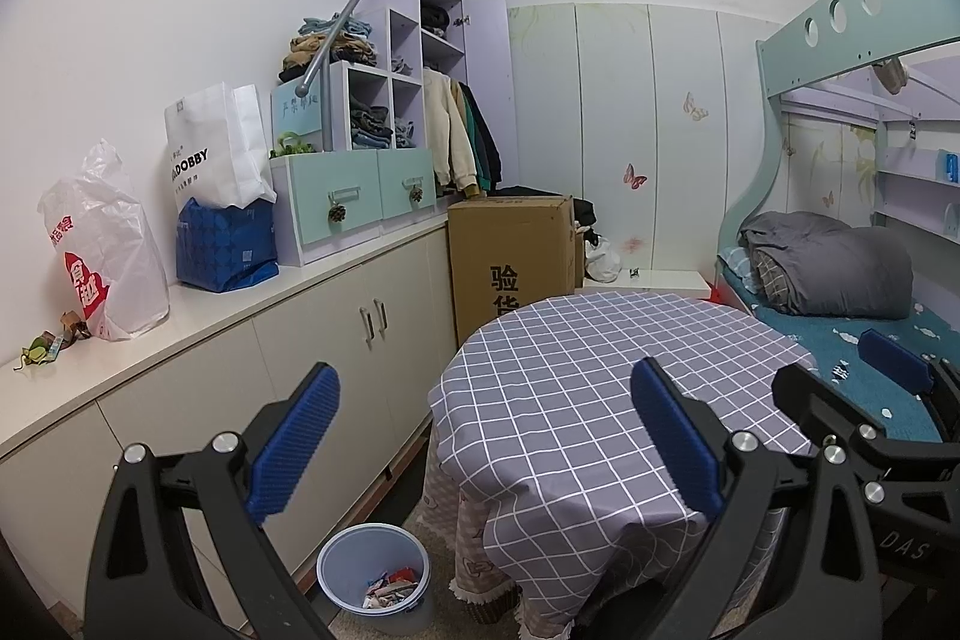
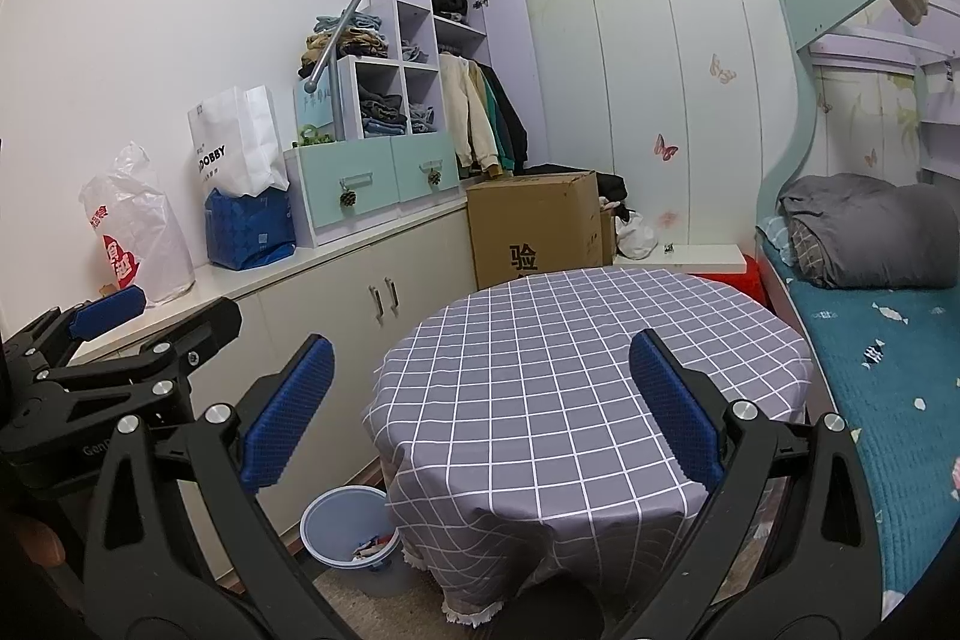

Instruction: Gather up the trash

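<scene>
A small bedroom, with a round checked surface (image 1: 600,370) in the middle carrying nothing I can see. The left gripper (image 1: 486,442) and right gripper (image 2: 480,409) both hang above it, jaws spread wide and empty. The trash I can spot is a few crumpled wrappers (image 1: 51,340) far off on the white counter (image 1: 252,292), beside a plastic bag (image 1: 114,244); the bin (image 1: 375,574) sits on the floor against the tablecloth. Reaching for those scraps could snag that bag, and thin wrappers may slip free before the bin.
</scene>
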A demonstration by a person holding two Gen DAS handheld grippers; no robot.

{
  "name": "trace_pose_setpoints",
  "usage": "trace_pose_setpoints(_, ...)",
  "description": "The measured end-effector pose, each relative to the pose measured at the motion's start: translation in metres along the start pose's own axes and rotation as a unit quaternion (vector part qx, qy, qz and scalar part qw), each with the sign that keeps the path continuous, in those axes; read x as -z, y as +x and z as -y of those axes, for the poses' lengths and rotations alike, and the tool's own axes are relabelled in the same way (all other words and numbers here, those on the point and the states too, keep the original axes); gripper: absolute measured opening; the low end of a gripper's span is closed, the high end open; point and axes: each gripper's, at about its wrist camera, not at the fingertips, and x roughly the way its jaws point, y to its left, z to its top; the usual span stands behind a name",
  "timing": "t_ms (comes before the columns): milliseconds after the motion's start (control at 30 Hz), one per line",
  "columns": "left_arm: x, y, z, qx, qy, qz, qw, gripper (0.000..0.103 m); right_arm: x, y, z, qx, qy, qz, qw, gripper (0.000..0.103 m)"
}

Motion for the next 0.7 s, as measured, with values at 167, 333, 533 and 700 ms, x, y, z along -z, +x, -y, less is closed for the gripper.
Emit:
trace_pose_setpoints(167, 0.0014, 0.0013, -0.0023, 0.001, 0.0, -0.001, 1.0, 0.096, 0.001, 0.0004, -0.001, 0.0, 0.001, -0.001, 1.0, 0.097)
trace_pose_setpoints(333, 0.0032, 0.0022, -0.0031, 0.001, 0.001, -0.002, 1.0, 0.096, 0.0022, -0.0009, -0.0022, 0.0, 0.001, -0.002, 1.0, 0.097)
trace_pose_setpoints(533, 0.0048, 0.0031, -0.0057, 0.001, 0.003, -0.003, 1.0, 0.096, 0.0032, 0.0012, -0.0039, -0.001, 0.004, -0.004, 1.0, 0.097)
trace_pose_setpoints(700, 0.0056, 0.0029, -0.0072, 0.001, 0.002, -0.004, 1.0, 0.096, 0.0029, 0.0032, -0.0048, 0.0, 0.004, -0.005, 1.0, 0.097)
